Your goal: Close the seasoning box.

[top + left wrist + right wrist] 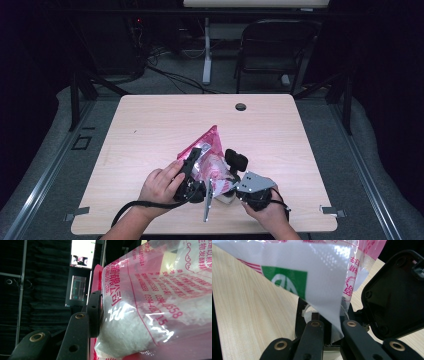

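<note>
My left gripper point(192, 165) has its jaws pressed against the bulging side of the pink-printed plastic bag point(207, 150), which is packed with white granules; I see one pad flat on the film in the left gripper view. The bag lies near the desk's point(150, 120) front edge, about mid-width, between both hands. My right gripper point(235, 186) is clenched on the bag's white corner.

Pink-printed clear bag point(207, 152) of white crystals, raised over table.
</note>
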The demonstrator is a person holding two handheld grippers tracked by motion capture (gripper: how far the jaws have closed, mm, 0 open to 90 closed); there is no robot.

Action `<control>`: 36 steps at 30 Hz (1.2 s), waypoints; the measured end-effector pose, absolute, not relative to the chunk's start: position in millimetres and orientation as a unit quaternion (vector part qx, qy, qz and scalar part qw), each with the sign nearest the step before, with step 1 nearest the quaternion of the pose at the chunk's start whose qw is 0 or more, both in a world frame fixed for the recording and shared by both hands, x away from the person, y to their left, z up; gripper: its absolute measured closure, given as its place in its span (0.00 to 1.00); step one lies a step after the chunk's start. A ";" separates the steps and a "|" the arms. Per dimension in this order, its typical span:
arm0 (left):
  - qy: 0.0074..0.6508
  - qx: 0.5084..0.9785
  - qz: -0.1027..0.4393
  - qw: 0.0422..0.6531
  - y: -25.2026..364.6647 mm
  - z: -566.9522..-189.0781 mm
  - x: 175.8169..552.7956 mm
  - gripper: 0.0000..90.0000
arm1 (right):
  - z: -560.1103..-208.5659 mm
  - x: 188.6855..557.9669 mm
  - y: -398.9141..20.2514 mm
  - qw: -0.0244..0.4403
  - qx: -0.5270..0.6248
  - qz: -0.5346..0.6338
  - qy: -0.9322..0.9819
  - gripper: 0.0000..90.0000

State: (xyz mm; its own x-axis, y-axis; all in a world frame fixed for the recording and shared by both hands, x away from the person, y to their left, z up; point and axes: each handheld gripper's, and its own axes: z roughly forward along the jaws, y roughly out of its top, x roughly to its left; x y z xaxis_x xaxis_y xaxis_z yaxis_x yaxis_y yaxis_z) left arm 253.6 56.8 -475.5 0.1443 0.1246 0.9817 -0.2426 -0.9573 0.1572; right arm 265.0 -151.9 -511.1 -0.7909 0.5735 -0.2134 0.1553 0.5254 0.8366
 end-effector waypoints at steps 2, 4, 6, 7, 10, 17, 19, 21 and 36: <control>-0.040 0.743 0.653 0.141 56.7 -475.8 253.5 0.75 | -510.9 264.7 -152.1 0.241 0.217 0.435 0.840 1.00; -0.040 0.743 0.653 0.141 56.7 -476.0 253.6 0.75 | -510.7 264.4 -152.4 0.240 0.217 0.434 0.841 1.00; -0.038 0.744 0.651 0.142 56.7 -476.2 253.4 0.75 | -510.6 264.2 -152.4 0.239 0.217 0.435 0.841 1.00; -0.040 0.743 0.653 0.142 56.6 -475.8 253.5 0.75 | -510.6 264.1 -152.4 0.239 0.217 0.434 0.841 1.00; -0.037 0.745 0.650 0.142 57.3 -476.0 253.2 0.75 | -510.6 263.2 -152.3 0.239 0.216 0.435 0.841 1.00; -0.036 0.744 0.651 0.143 58.7 -476.3 253.9 0.75 | -510.2 262.0 -152.8 0.242 0.217 0.435 0.840 1.00; -0.033 0.746 0.649 0.143 59.3 -476.9 253.9 0.75 | -510.1 261.8 -152.9 0.242 0.217 0.436 0.839 1.00; -0.032 0.747 0.648 0.145 60.4 -477.1 254.5 0.75 | -509.8 261.4 -153.2 0.242 0.217 0.436 0.839 1.00; -0.016 0.758 0.635 0.149 64.3 -478.9 255.9 0.76 | -508.6 260.3 -154.3 0.247 0.218 0.435 0.838 1.00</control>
State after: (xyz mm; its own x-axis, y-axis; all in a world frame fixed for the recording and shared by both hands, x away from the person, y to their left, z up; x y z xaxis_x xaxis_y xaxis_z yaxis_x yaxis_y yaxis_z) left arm 255.9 64.3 -478.9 0.1931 0.1661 0.9670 -0.2135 -0.9548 0.2067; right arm 260.3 -154.3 -508.6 -0.7828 0.5804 -0.2244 0.1498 0.5257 0.8374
